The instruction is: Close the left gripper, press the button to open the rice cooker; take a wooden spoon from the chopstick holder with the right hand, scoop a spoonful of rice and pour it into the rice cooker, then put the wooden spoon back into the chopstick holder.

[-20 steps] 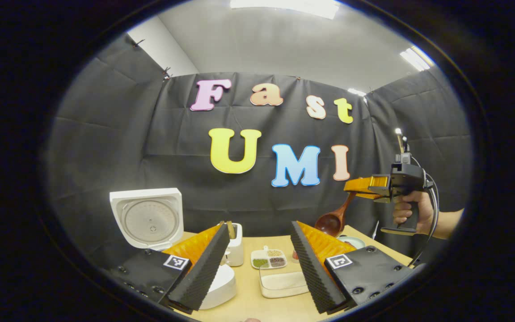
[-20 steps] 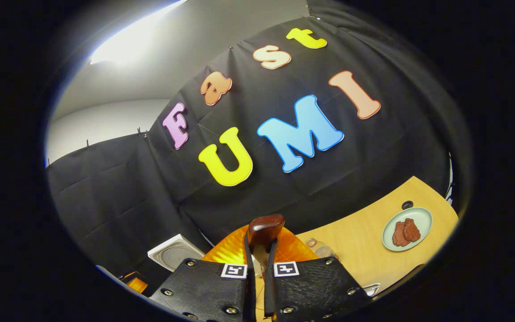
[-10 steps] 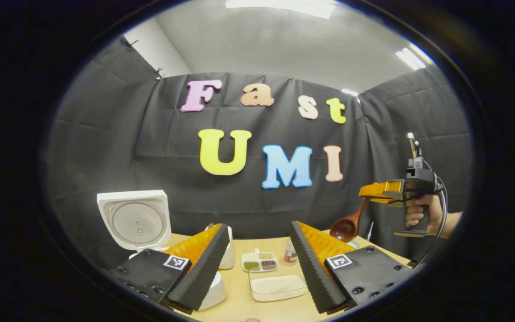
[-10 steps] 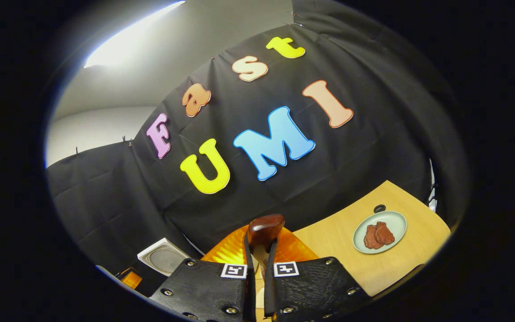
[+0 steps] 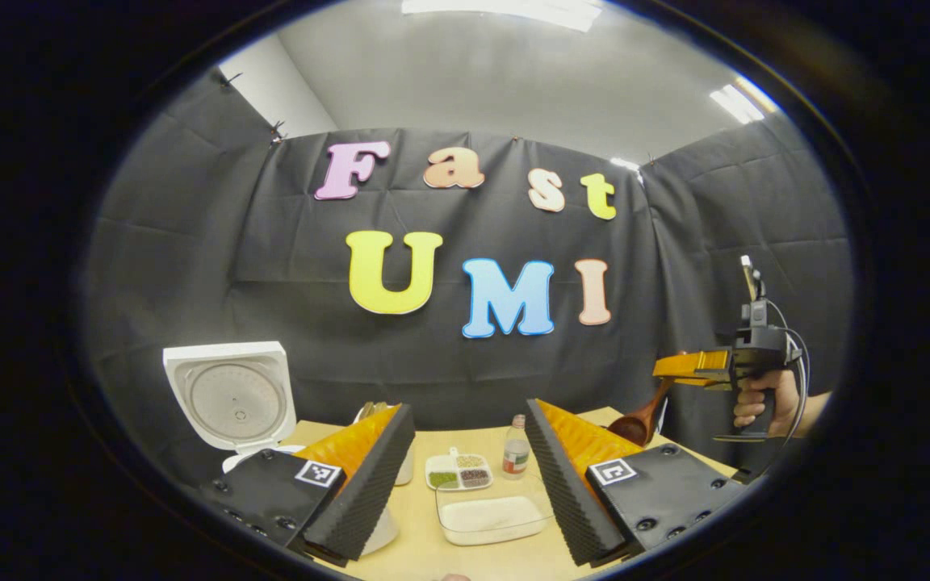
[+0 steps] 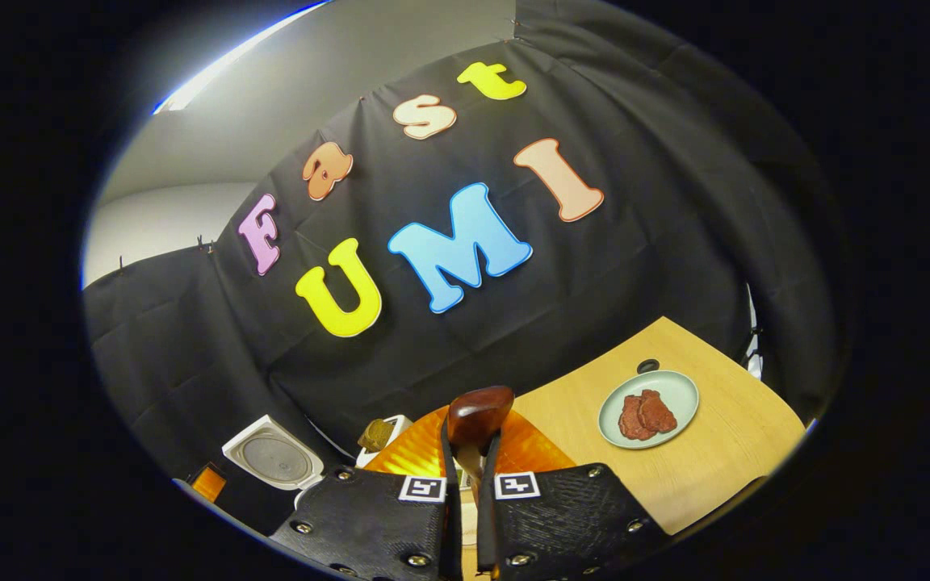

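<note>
Left gripper view: the left hand-held gripper (image 5: 469,468) sits low in the frame with its two fingers spread wide and nothing between them. Beyond the gap, on the wooden surface (image 5: 421,549), lies a clear tray of rice (image 5: 491,517), with a small divided dish (image 5: 457,472) and a little bottle (image 5: 516,456) just behind it. At lower left the rice cooker (image 5: 231,399) stands with its white lid up, and the chopstick holder (image 5: 400,460) peeks out behind the left finger. Over at the right edge a hand (image 5: 760,399) grips the right hand-held gripper (image 5: 671,367), which is clamped on the handle of the wooden spoon (image 5: 638,424); the bowl hangs down, close above the surface's far right end.

Right gripper view: the fingers are pinched together on the spoon handle at bottom centre, its rounded end poking up between them. A pale plate (image 6: 649,409) carrying something dark red rests at lower right.
</note>
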